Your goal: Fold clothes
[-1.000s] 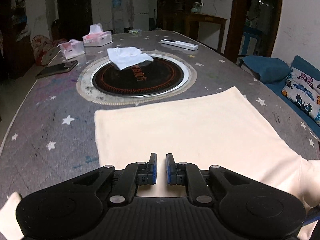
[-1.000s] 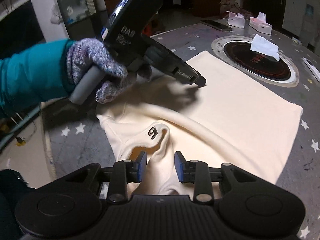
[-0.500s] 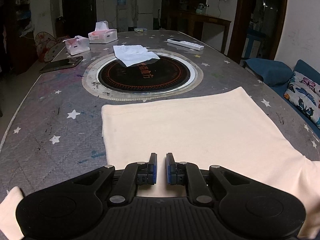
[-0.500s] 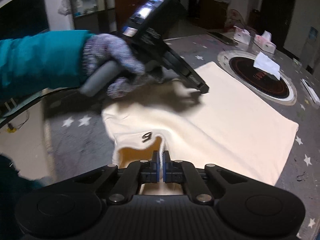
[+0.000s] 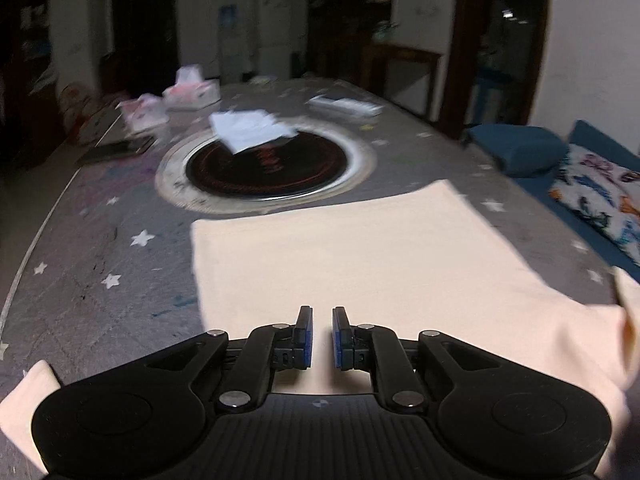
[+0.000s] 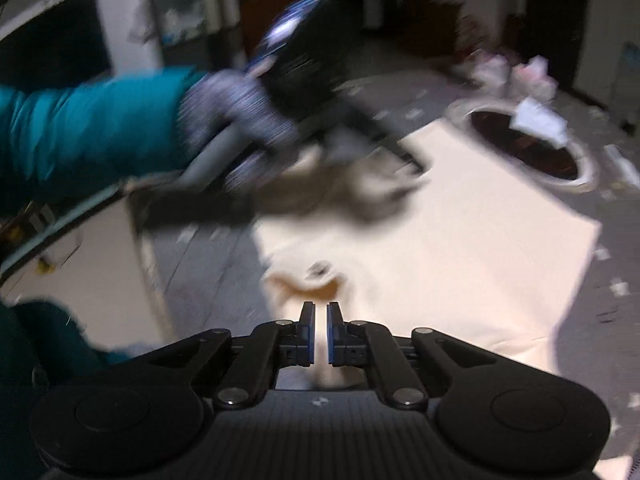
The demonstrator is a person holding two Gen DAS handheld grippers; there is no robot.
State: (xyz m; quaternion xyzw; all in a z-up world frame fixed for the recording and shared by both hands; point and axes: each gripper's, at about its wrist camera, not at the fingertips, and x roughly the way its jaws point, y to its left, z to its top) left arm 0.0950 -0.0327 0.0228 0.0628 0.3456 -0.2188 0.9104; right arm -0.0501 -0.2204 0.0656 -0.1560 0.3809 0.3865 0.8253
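The cream garment [image 5: 360, 264] lies flat near the table's [image 5: 100, 280] near edge, bare tabletop left. Left gripper [image 5: 322, 338] nearly closed on fabric; right gripper [image 6: 321, 334] pinches its neckline.

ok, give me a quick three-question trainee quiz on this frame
1. True or false: the white tissue lies on the round hotplate.
2. What is pinched in the right tongs? A) cream shirt B) remote C) phone
3. What colour is the sleeve of the arm holding the left tongs?

Key: 1 true; 2 A; 3 teal.
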